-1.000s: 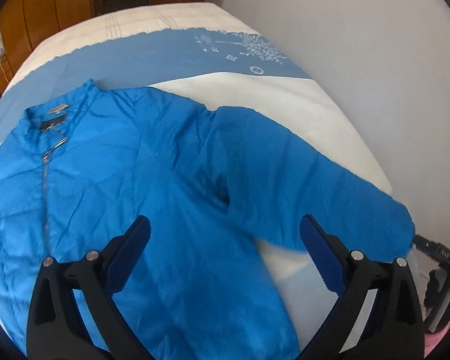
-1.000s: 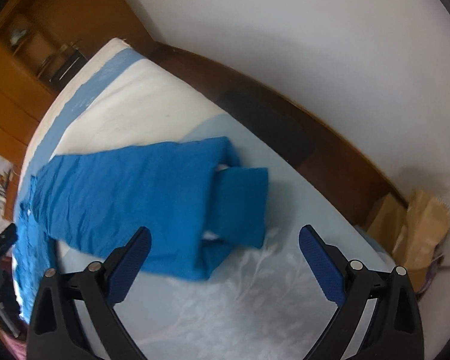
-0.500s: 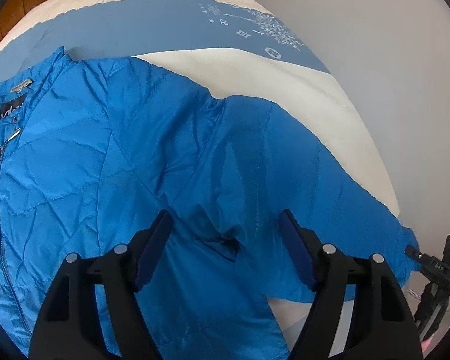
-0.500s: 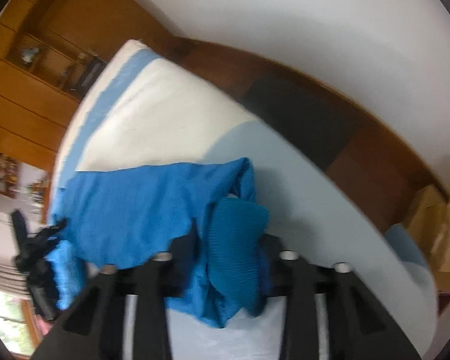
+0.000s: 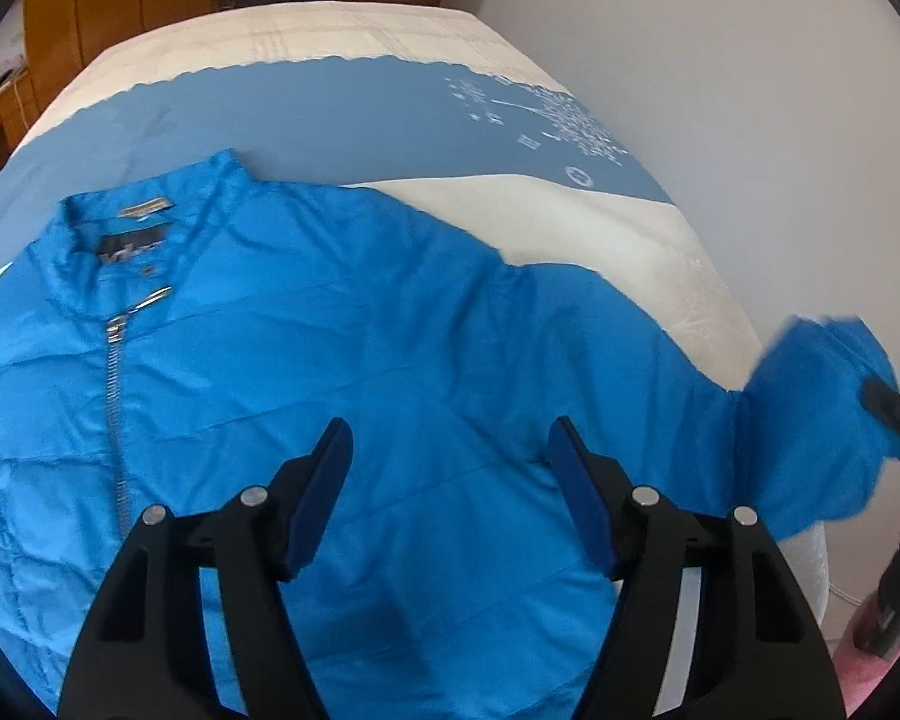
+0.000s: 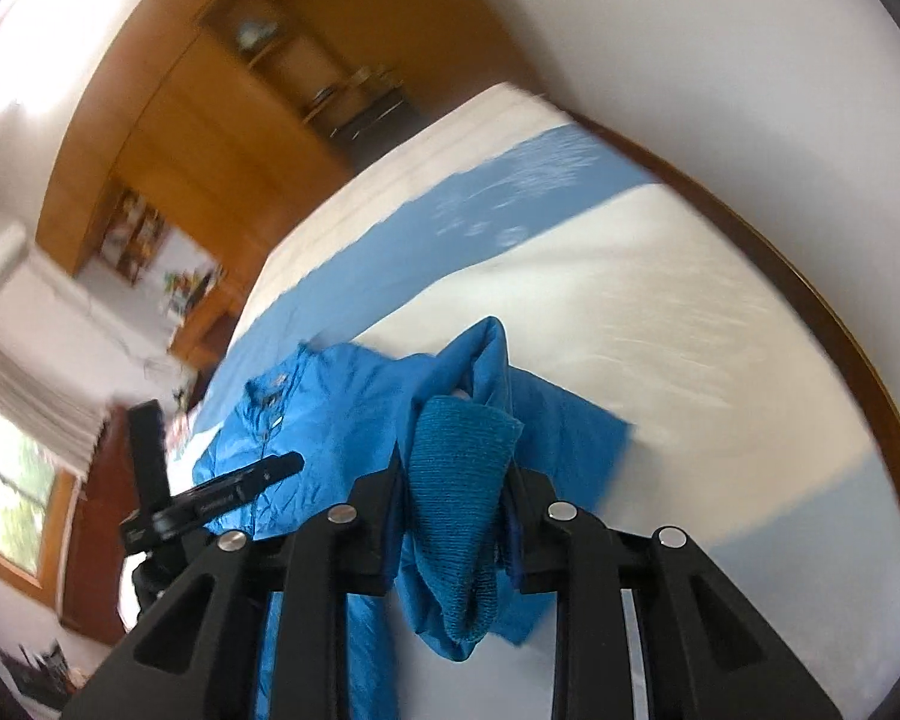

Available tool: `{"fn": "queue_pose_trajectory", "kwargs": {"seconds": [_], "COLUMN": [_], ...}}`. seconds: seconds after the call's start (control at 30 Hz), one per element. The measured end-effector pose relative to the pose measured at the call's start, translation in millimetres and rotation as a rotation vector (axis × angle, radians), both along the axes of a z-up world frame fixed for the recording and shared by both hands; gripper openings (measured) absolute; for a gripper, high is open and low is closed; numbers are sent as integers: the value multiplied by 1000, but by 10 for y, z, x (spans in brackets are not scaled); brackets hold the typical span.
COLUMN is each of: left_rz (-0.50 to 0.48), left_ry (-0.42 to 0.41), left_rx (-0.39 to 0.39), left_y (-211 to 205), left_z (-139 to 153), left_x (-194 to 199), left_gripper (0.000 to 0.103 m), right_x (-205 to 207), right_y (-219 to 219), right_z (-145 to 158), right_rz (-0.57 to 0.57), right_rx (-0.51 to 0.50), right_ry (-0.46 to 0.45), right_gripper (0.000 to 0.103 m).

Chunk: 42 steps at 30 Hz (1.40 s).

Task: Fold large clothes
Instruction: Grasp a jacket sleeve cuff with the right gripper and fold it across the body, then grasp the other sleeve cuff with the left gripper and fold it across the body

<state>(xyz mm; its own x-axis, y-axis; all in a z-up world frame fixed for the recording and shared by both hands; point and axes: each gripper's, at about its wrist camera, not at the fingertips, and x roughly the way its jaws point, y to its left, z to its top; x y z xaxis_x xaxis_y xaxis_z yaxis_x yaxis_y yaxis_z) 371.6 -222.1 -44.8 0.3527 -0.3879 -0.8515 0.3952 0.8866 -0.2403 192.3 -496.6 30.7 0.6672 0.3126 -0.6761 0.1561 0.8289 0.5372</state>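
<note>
- Left tongs (image 5: 450, 480): angled steeply down over the blue jacket (image 5: 330, 360), above the armpit seam; jaws closing, still apart, pads not on the cloth.
- Right tongs (image 6: 456, 516): clamped on the ribbed knit cuff (image 6: 459, 480), sleeve (image 5: 810, 420) lifted off the bed (image 5: 660, 252).
- Jacket: lies flat, front up, on the bed. Thin, shiny, quilted shell; metal zip (image 5: 114, 396); stand collar.
- Neck label (image 5: 129, 243): dark, text unreadable.
- Bedcover: cream and blue, white dandelion print (image 5: 558, 120).
</note>
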Motion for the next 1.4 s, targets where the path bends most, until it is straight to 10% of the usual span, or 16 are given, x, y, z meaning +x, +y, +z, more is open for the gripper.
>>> {"fn": "queue_pose_trajectory", "kwargs": {"seconds": [0.5, 0.63, 1.07, 1.23, 1.3, 1.4], "left_rz": [157, 168, 33, 21, 27, 68], "left_ry": [43, 67, 197, 181, 161, 110], "left_rx": [-88, -169, -173, -119, -136, -183], "left_y": [919, 1016, 352, 67, 66, 244], "left_z": [-152, -156, -445, -554, -525, -355], "left_x": [201, 189, 127, 119, 101, 81], "left_gripper": [68, 70, 78, 48, 19, 10], "right_x": [1097, 1072, 274, 147, 146, 212], "right_y": [1360, 1404, 50, -317, -365, -366], "right_z": [-448, -391, -316, -503, -583, -661], "right_rz": [295, 415, 25, -60, -66, -72], "right_rx": [-11, 149, -93, -76, -63, -40], "right_ry": [52, 14, 51, 104, 116, 119], "right_gripper": [32, 44, 43, 43, 43, 43]}}
